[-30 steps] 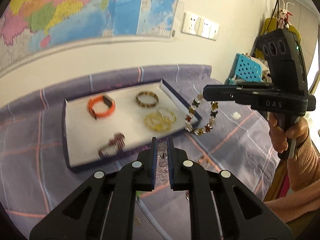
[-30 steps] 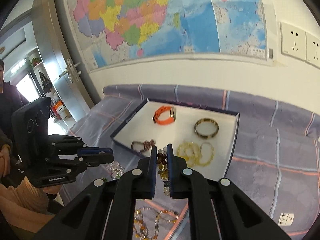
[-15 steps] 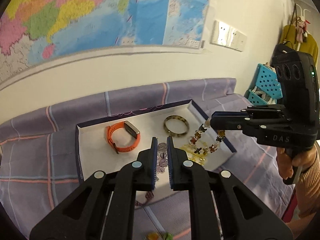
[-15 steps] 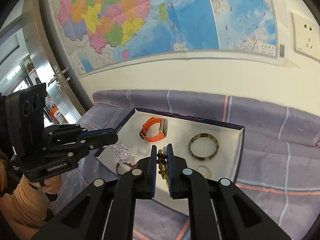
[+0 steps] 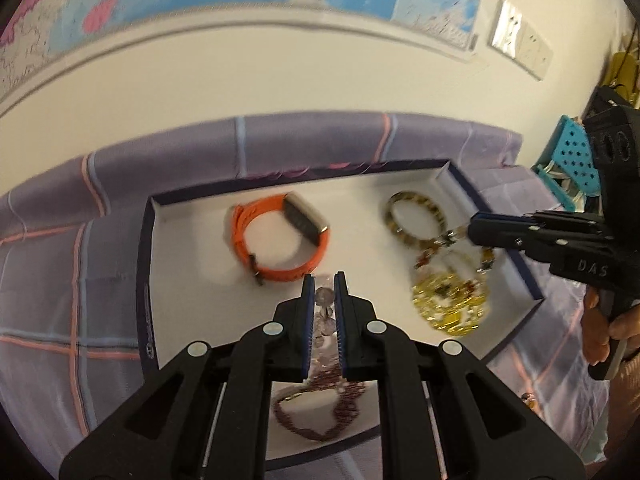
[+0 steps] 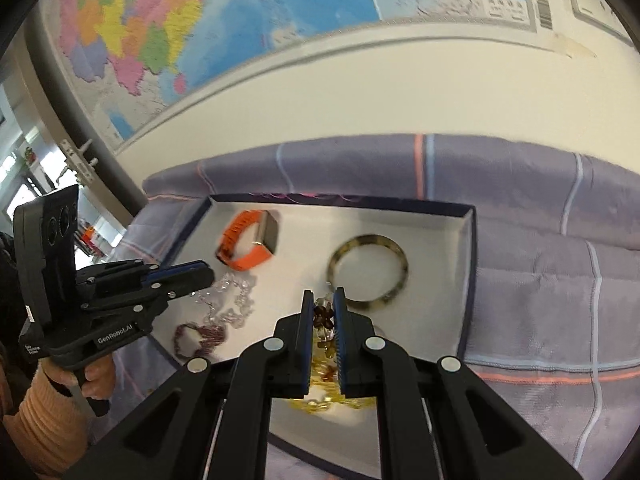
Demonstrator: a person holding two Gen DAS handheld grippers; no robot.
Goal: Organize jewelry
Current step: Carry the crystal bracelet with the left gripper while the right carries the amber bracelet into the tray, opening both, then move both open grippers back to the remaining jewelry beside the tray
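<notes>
**Both grippers carry beaded strands over the jewelry tray**

The left gripper [image 5: 324, 294] is clamped on a clear, pale-purple faceted bead bracelet [image 6: 226, 298], which hangs from its tips over the white-lined, navy-edged shallow tray [image 5: 192, 248]. The right gripper [image 6: 324, 312] is clamped on a strand of brown and amber flower-shaped beads [image 6: 322, 318], dangling over a yellow translucent bead bracelet [image 5: 450, 302]; blur makes it hard to say whether they touch.

In the left wrist view, an orange-strapped smartwatch [image 5: 280, 240] lies at 11 o'clock from the fingertips, a mottled tortoiseshell bangle [image 5: 416, 220] at 1 o'clock, and a dark maroon bead bracelet [image 5: 316, 412] under the fingers at 6 o'clock.

The right gripper's body reads "DAS"; the left's reads "GenRobot.AI"
</notes>
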